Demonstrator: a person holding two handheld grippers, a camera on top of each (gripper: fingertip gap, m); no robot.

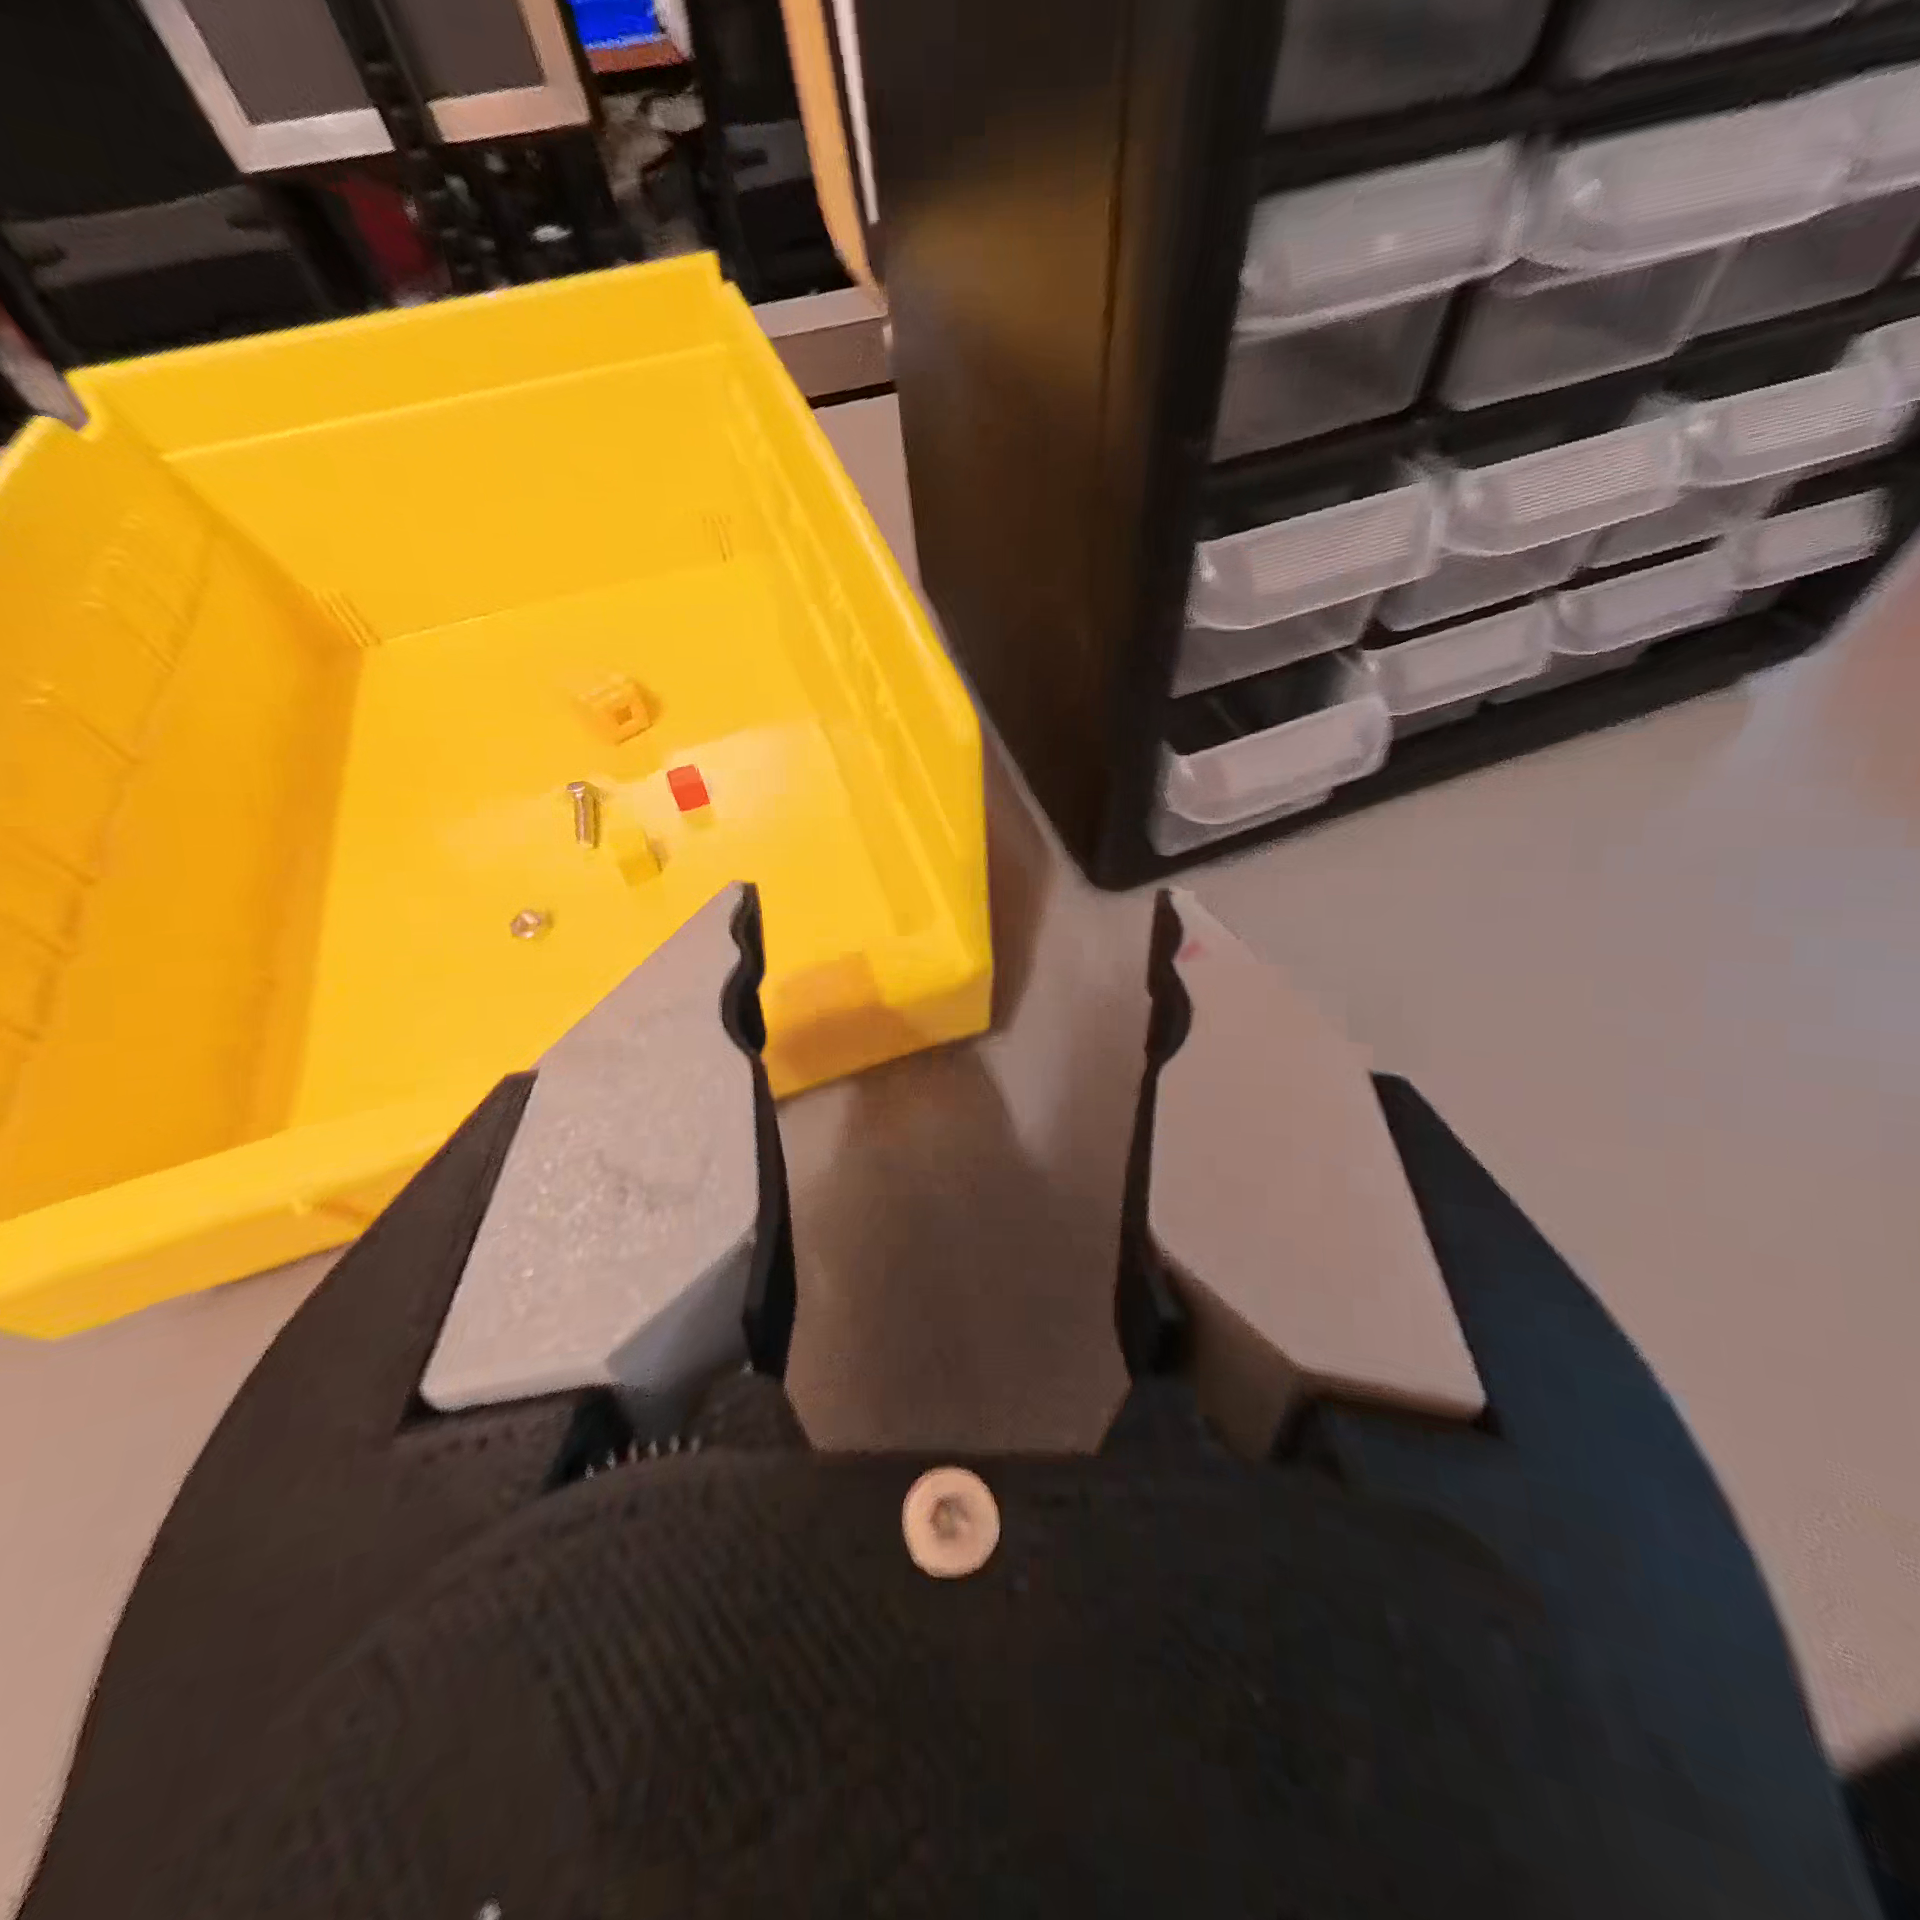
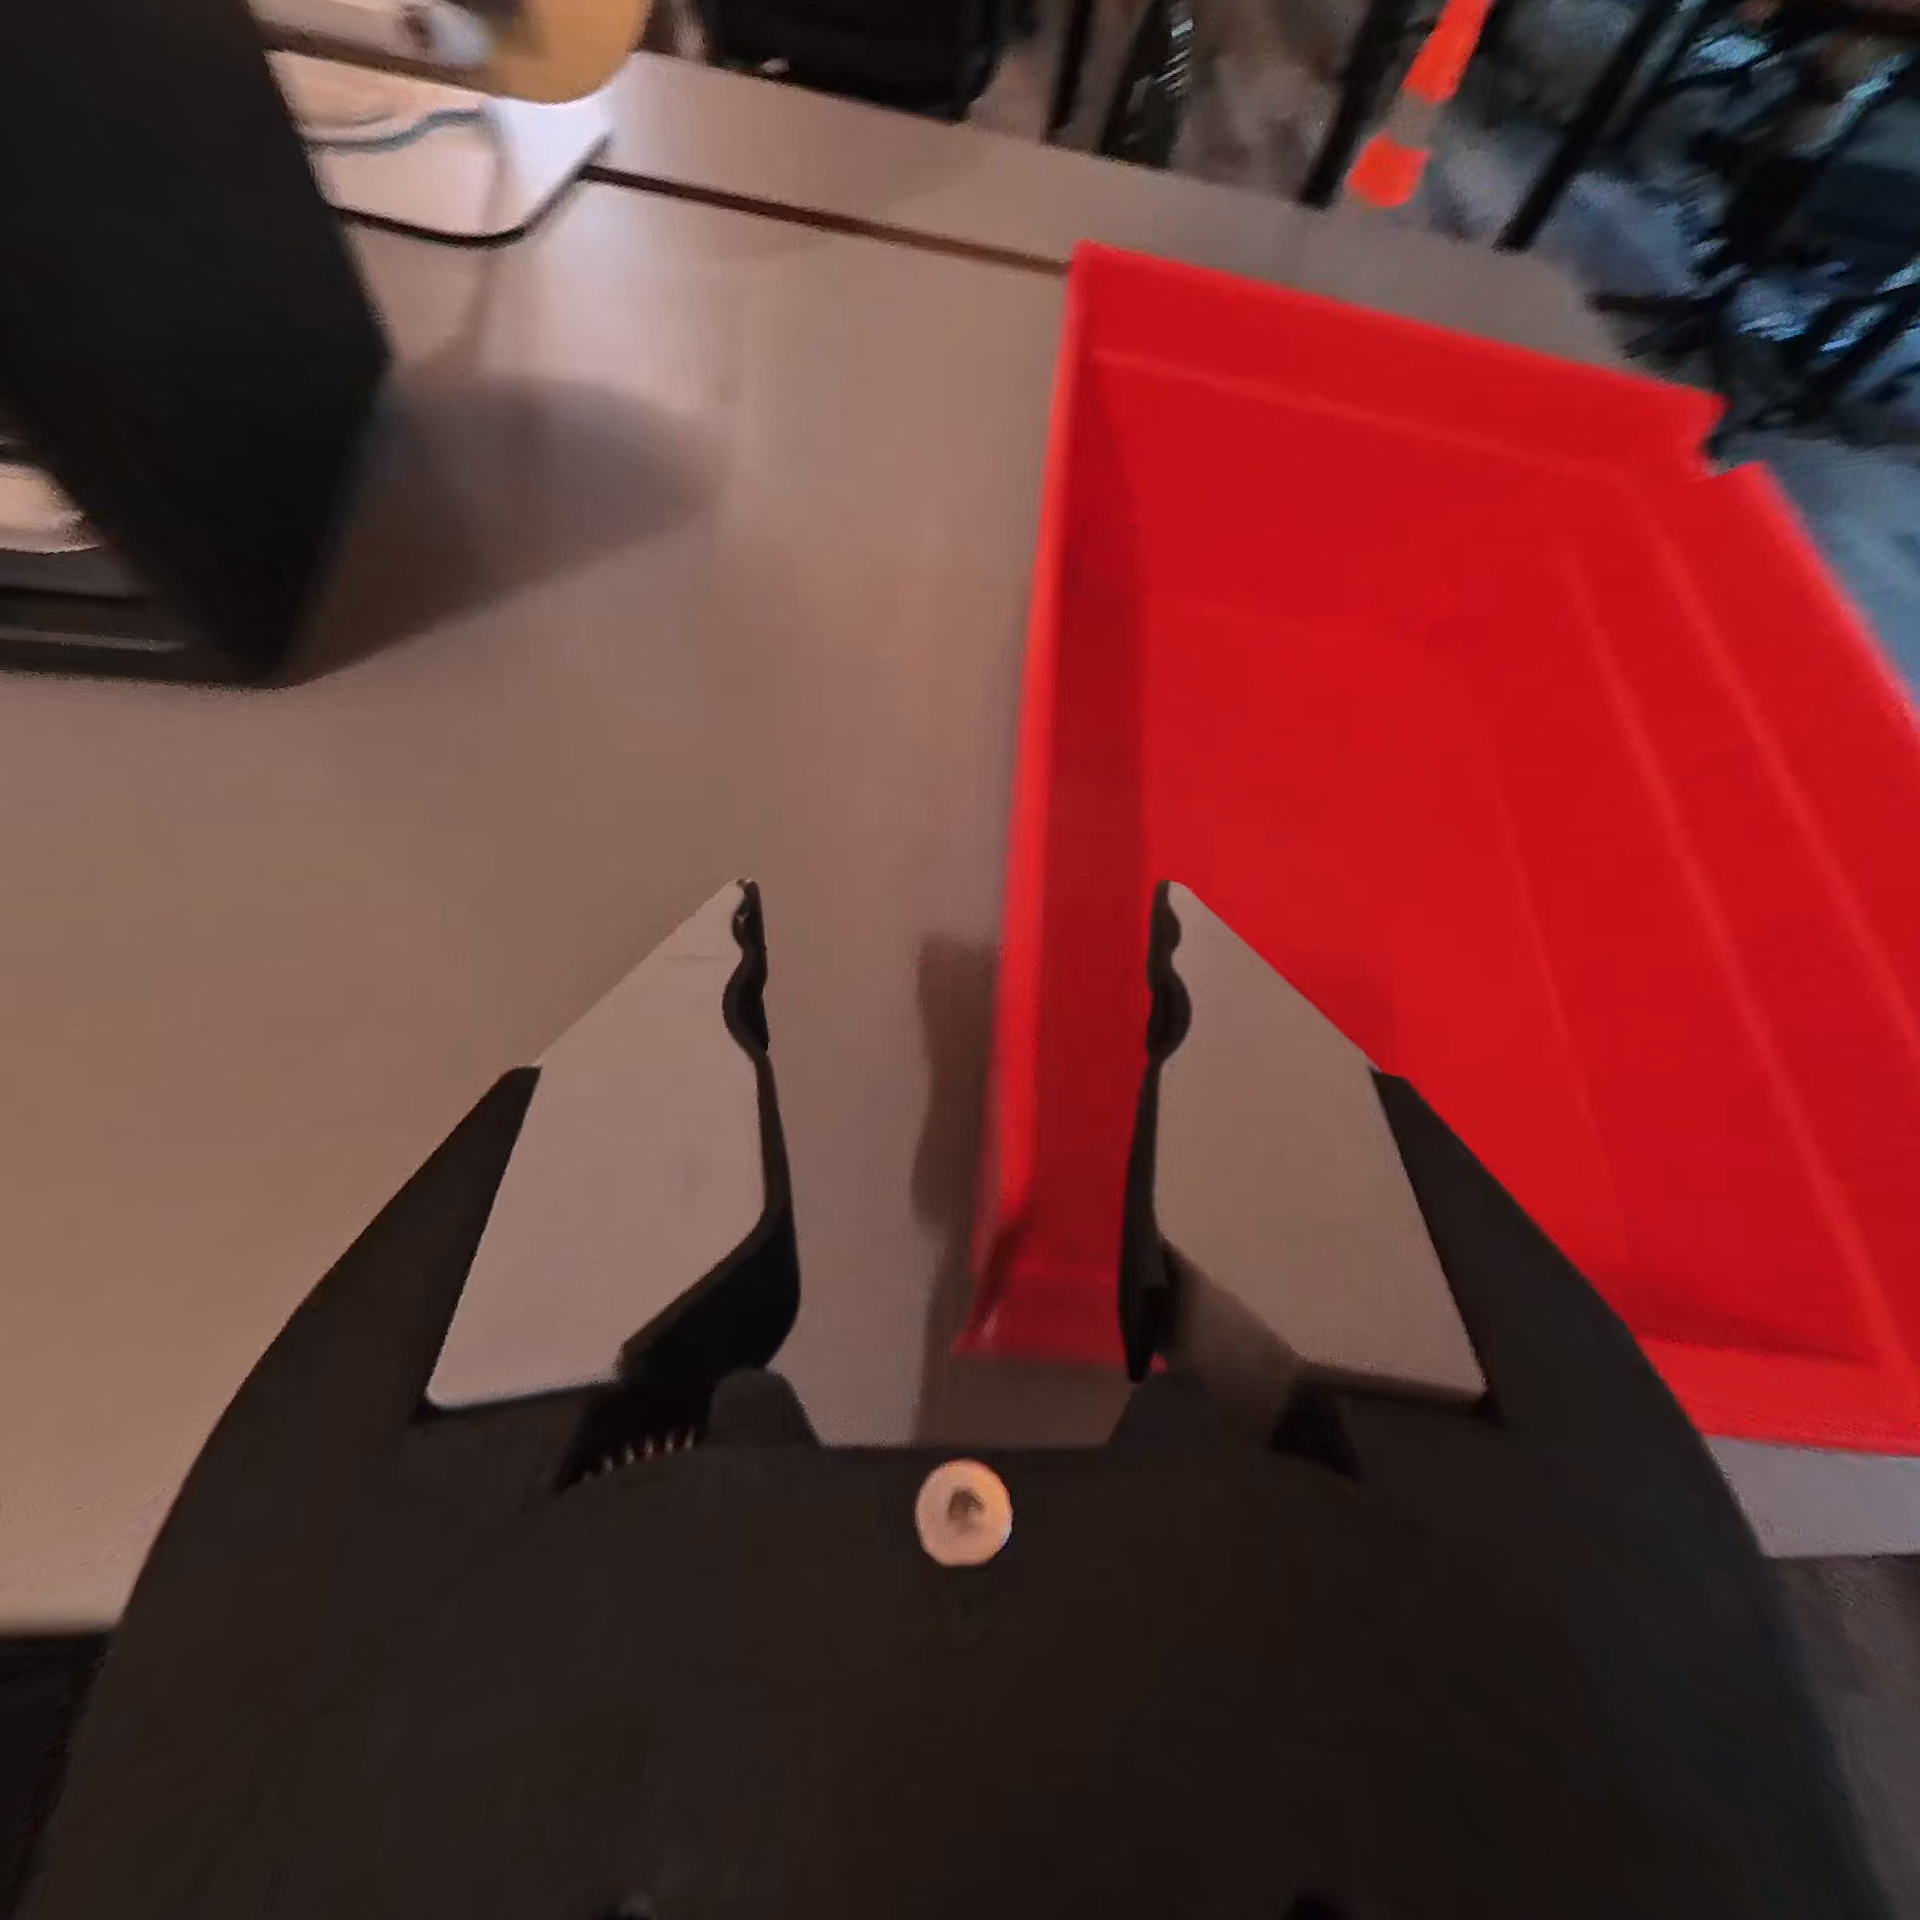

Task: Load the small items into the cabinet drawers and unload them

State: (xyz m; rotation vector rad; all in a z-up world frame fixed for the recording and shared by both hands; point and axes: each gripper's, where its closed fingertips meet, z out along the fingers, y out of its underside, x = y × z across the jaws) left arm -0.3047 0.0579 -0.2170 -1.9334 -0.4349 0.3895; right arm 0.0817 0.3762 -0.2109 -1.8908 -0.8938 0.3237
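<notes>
A smooth grey-beige tabletop [image 1: 1558, 1091] carries everything here, with a dark seam [image 2: 810, 213] crossing it at the far side in the right wrist view. Beyond the table the room is a blur of dark shelving and frames [image 1: 416, 135], with a patch of blue [image 1: 623, 21] at the top edge and, on the right-hand side, orange-red marks [image 2: 1403, 156] among black racks. The black cabinet [image 1: 1039, 468] stands upright on the table at the far right of the left wrist view, its clear drawers [image 1: 1351, 301] all pushed in; their contents cannot be made out through the blur. Just left of it sits a yellow bin [image 1: 208, 727], holding the small items: a red cube [image 1: 687, 788], a yellow cube [image 1: 637, 858], a yellow square piece with a hole [image 1: 617, 709], a metal bolt [image 1: 584, 810] and a metal nut [image 1: 530, 924]. The left gripper [image 1: 954, 904] hangs above the bin's near right corner, jaws spread wide with nothing between them. The right gripper [image 2: 954, 899] is likewise wide apart and holding nothing, over the left wall of a red bin [image 2: 1455, 831] whose visible floor is bare; its near right part is cut off by the frame and the gripper body. A white object [image 2: 447, 156] at the far left is too smeared to identify.
</notes>
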